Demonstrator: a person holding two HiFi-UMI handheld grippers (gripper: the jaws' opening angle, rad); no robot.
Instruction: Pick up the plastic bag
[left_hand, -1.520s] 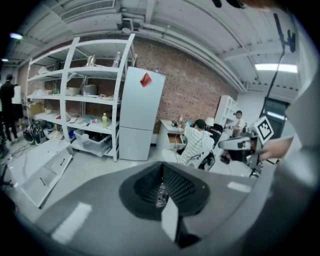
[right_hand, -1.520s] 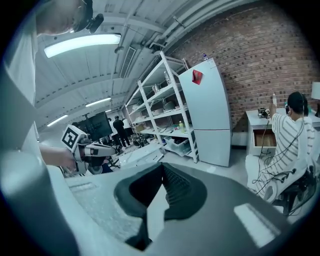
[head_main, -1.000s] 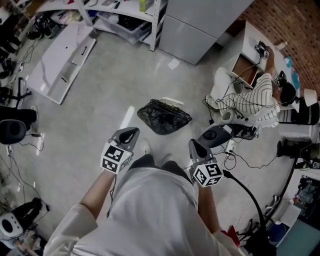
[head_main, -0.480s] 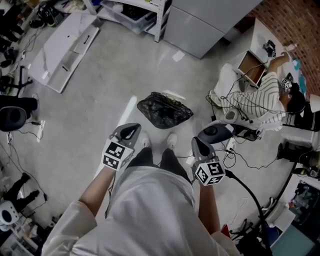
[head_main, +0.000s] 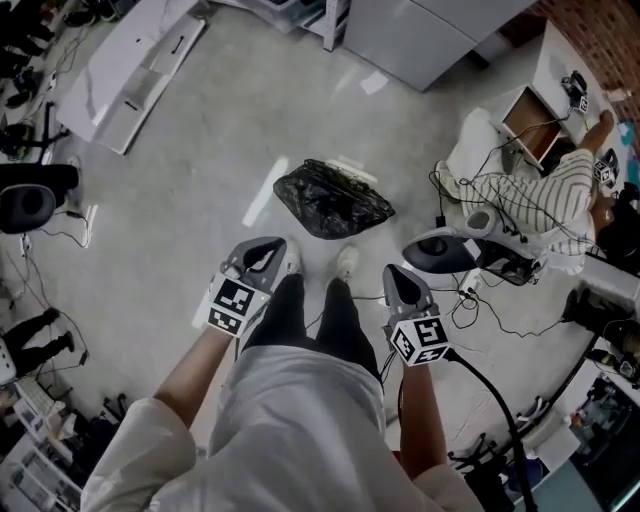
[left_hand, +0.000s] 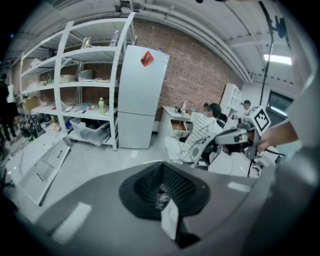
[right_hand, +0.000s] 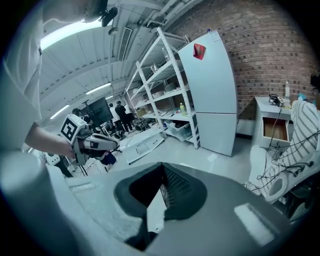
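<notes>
Plastic bag (head_main: 333, 199) looks black, crumpled, perhaps glossy; left claw (head_main: 268, 250), right claw (head_main: 395, 274) clenched.

We see the bag (head_main: 333, 198), black, glossy and crumpled, slumped into a low, wrinkled heap. It lies on the grey floor (head_main: 200, 150), resting flat and loose. It sits just ahead of the shoes (head_main: 347, 262) and apart from them.

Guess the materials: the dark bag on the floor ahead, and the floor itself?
Bag: thin plastic film, black and glossy; its crumpled folds catch small highlights and it slumps flat. Floor: probably sealed or polished concrete, pale grey, semi-gloss; it shows soft light reflections and no tile joints.
</notes>
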